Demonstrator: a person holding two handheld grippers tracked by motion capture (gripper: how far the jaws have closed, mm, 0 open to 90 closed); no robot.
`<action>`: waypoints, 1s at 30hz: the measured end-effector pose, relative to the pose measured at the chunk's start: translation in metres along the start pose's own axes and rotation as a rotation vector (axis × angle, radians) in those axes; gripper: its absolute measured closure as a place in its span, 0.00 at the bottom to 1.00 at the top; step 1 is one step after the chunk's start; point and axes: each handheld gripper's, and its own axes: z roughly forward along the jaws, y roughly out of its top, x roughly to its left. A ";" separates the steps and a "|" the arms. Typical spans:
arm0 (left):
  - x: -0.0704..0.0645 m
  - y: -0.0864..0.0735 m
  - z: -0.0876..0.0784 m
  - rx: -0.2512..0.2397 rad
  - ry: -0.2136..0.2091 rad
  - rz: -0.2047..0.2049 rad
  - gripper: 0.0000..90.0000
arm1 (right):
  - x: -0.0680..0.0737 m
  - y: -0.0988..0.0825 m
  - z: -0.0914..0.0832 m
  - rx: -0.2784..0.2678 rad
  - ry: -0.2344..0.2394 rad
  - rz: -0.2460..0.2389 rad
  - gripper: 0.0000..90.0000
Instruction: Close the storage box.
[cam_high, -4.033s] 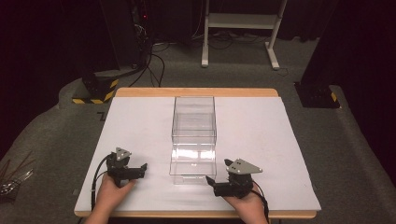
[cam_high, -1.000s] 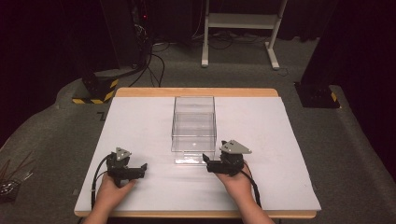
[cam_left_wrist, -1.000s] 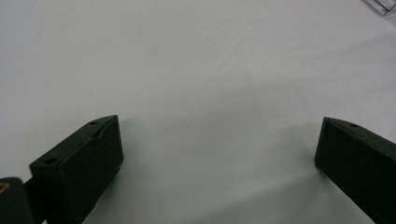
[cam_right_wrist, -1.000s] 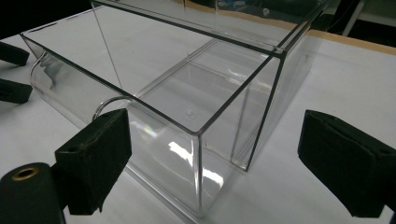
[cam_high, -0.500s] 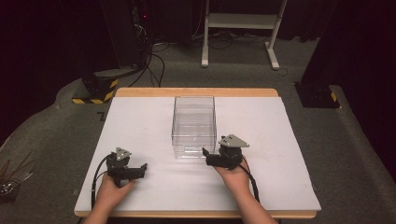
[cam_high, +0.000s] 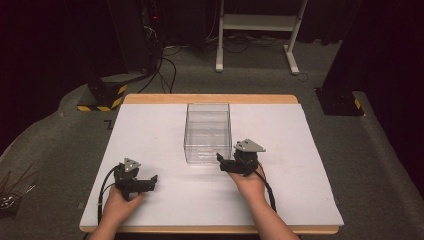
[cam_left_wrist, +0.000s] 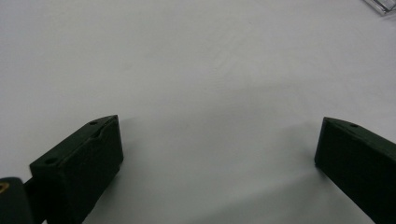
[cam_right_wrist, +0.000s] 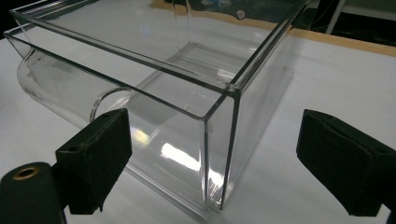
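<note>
High view: a clear plastic box (cam_high: 207, 132) stands upright near the middle of the white counter (cam_high: 310, 170), open side up, long axis running away from the person. The right hand-held gripper (cam_high: 223, 162) sits at the box's near right corner, its tips just beside the near wall; whether they touch cannot be told from here. The right hand (cam_high: 248, 186) grips it from behind, and a cable trails back along the forearm. The left hand-held gripper (cam_high: 150, 181) rests low over the counter at the near left, well apart from the box, held by the left hand (cam_high: 119, 204).

Left gripper view: the left hand-held gripper (cam_left_wrist: 217, 154) has its jaws spread wide with only bare white counter (cam_left_wrist: 196, 70) between them. A corner of the box (cam_left_wrist: 383, 5) shows at the upper right edge.

Right gripper view: the right hand-held gripper (cam_right_wrist: 212, 170) stands wide, jaws either side of the box's (cam_right_wrist: 187, 88) near vertical corner edge, gripping nothing. The box lies between and just beyond the jaws, walls transparent, interior empty, with a rounded clear moulding along its near wall
</note>
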 end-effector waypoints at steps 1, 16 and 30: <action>0.000 0.000 0.000 0.000 0.000 0.000 0.01 | -0.001 0.000 0.001 -0.001 0.000 -0.001 0.12; 0.000 0.000 0.000 0.002 0.000 0.000 0.01 | -0.008 0.003 0.015 -0.031 -0.023 0.026 0.12; 0.000 0.000 0.000 0.004 -0.001 0.004 0.01 | -0.011 0.005 0.025 -0.041 -0.047 0.043 0.13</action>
